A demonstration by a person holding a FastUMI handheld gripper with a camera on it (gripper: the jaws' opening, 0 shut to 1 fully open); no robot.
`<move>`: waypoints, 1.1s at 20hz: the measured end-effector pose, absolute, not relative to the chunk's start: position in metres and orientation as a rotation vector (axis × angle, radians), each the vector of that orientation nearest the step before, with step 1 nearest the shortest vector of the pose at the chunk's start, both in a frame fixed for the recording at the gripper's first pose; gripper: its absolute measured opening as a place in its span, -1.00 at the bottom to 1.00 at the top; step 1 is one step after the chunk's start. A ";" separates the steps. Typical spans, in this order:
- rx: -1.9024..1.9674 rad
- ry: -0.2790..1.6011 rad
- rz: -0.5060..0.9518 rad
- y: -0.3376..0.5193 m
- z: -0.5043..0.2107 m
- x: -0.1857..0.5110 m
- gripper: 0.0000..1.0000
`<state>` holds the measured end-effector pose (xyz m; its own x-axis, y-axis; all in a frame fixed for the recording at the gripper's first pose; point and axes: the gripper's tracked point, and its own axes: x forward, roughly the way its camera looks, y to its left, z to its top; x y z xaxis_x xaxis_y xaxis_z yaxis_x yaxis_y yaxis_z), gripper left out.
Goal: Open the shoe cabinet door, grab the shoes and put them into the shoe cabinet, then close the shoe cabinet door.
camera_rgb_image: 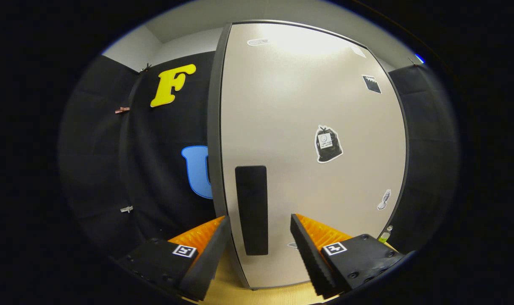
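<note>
Between the parted fingers (260, 250), just ahead of them, stands the dark vertical handle (251, 209) of the shoe cabinet door (307, 106). Fingers are spread wide and hold nothing; neither touches the handle. Pale door carries several stickers, among them a black bag-shaped sticker (328, 144). Beneath lies the light wooden worktop (227, 288).

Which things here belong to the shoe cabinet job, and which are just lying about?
Part of the job:
- cabinet door, shut
- black handle on the door, between and just beyond the open fingers
- gripper

Just lying about:
- black sticker on the door
- small bottle beside the cabinet's foot
</note>
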<state>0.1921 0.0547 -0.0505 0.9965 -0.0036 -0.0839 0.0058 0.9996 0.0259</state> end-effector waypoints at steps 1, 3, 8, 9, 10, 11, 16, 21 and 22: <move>0.031 0.091 -0.006 0.055 -0.053 0.196 0.66; 0.022 0.099 -0.014 0.054 -0.058 0.201 0.60; 0.005 0.079 0.001 0.062 -0.059 0.208 0.03; 0.000 0.079 -0.004 0.061 -0.057 0.199 -0.27; -0.008 0.077 -0.008 0.060 -0.055 0.202 -0.28; -0.009 0.079 -0.008 0.061 -0.055 0.202 -0.42; -0.021 0.079 -0.004 0.061 -0.056 0.201 -0.42; -0.026 0.078 0.006 0.061 -0.056 0.196 -0.42; -0.026 0.076 0.010 0.061 -0.055 0.195 -0.42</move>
